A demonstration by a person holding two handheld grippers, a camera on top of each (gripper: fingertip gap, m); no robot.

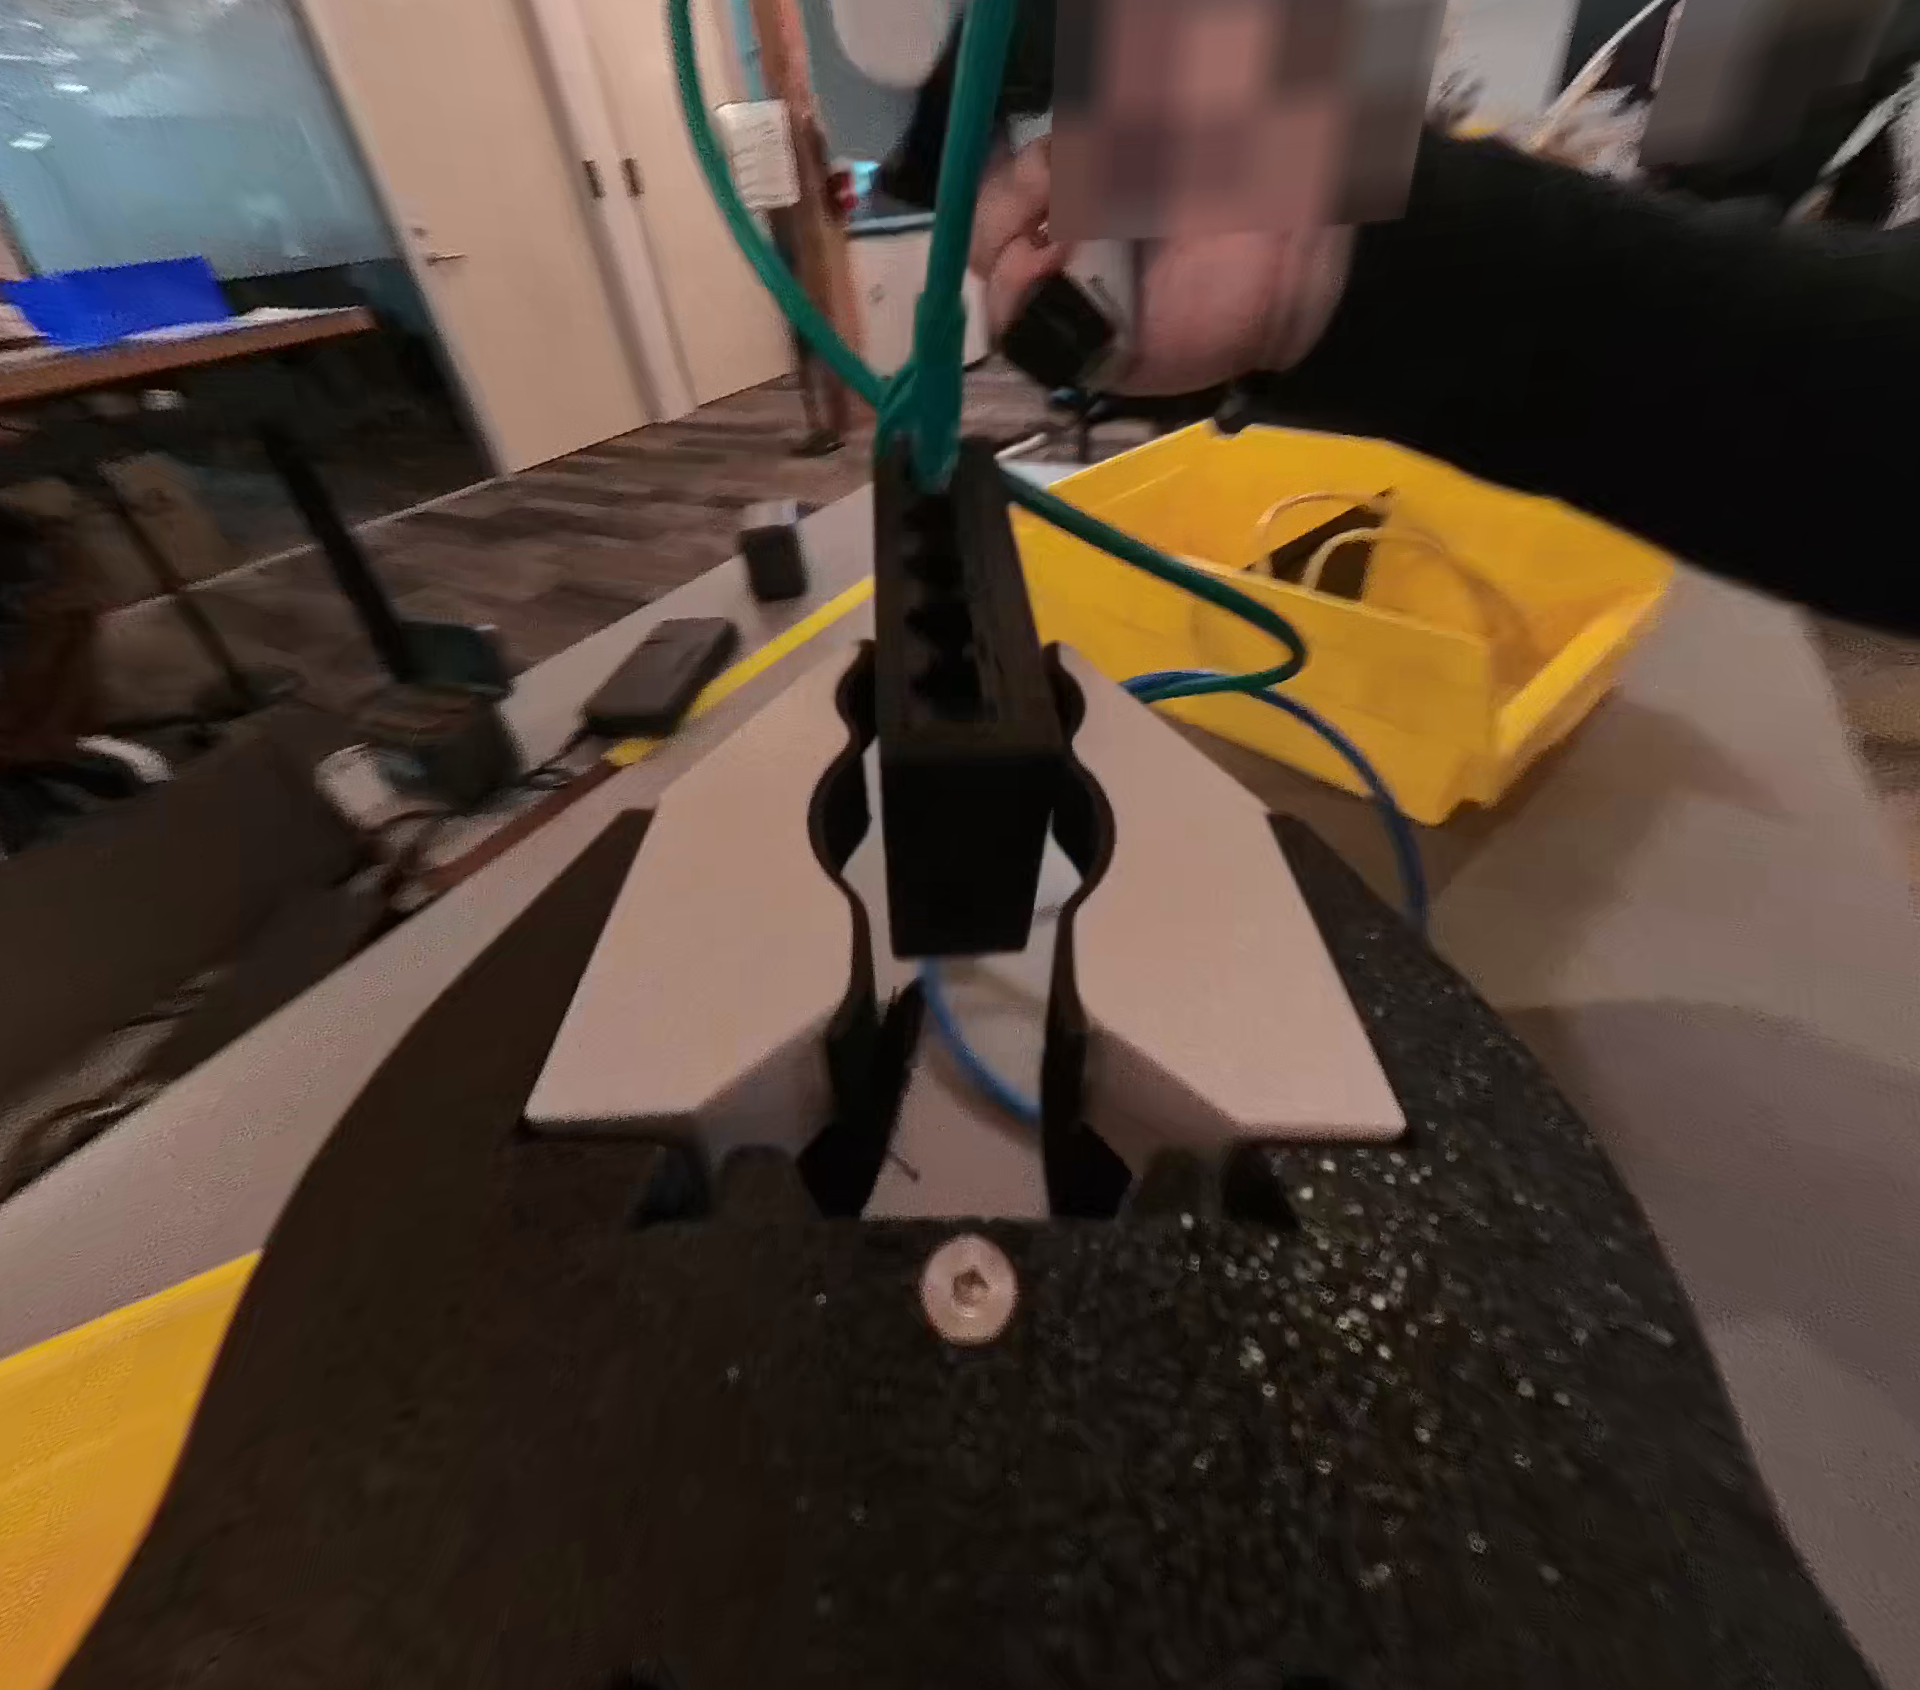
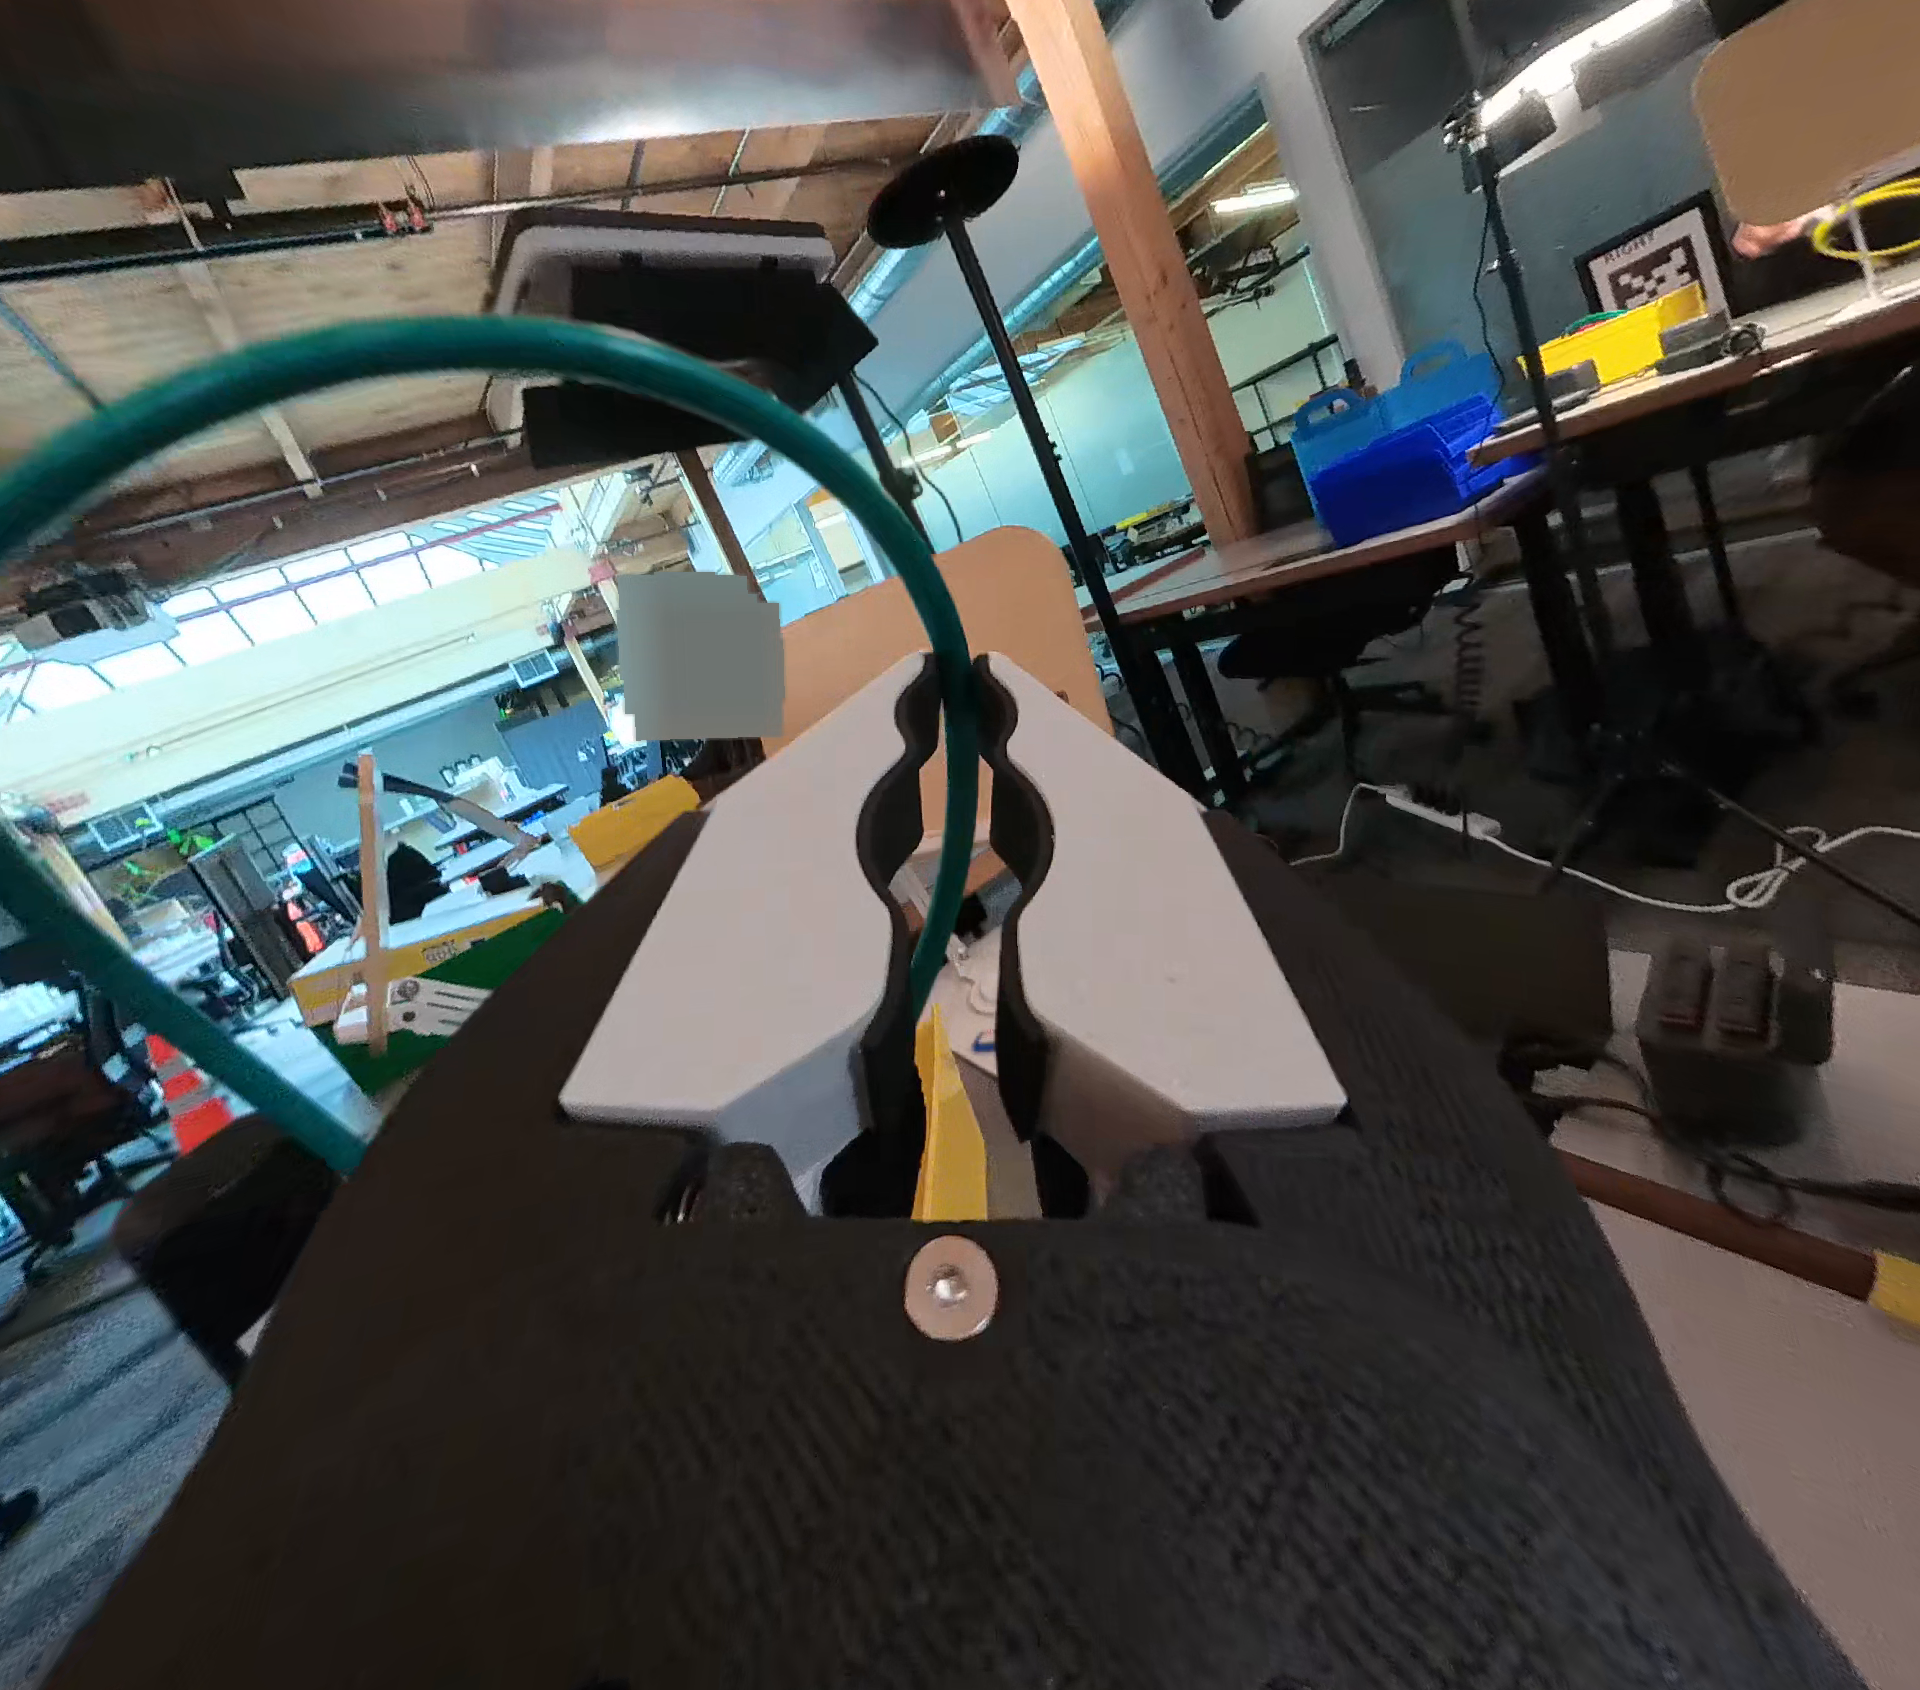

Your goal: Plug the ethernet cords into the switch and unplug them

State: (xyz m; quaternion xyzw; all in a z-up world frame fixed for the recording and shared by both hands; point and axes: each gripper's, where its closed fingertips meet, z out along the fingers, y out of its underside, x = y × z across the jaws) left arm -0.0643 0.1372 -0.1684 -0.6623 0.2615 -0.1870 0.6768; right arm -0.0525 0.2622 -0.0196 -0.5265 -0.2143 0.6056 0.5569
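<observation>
We see the left hand-held gripper (image 1: pixel 961 799) reaching forward over the tabletop (image 1: pixel 1621 965), clenched on the black switch (image 1: pixel 956 705), which stands on end between its fingers with its ports facing up. A green ethernet cord (image 1: pixel 966 186) rises from the switch's far end. The right hand-held gripper (image 2: pixel 961 705) tilts up toward the ceiling, pinching a loop of that green cord near its fingertips.

Switch (image 1: pixel 961 767) – matt black plastic; green cord (image 2: pixel 940 809) – smooth sheath; bin (image 1: pixel 1351 632) – glossy yellow plastic.
</observation>
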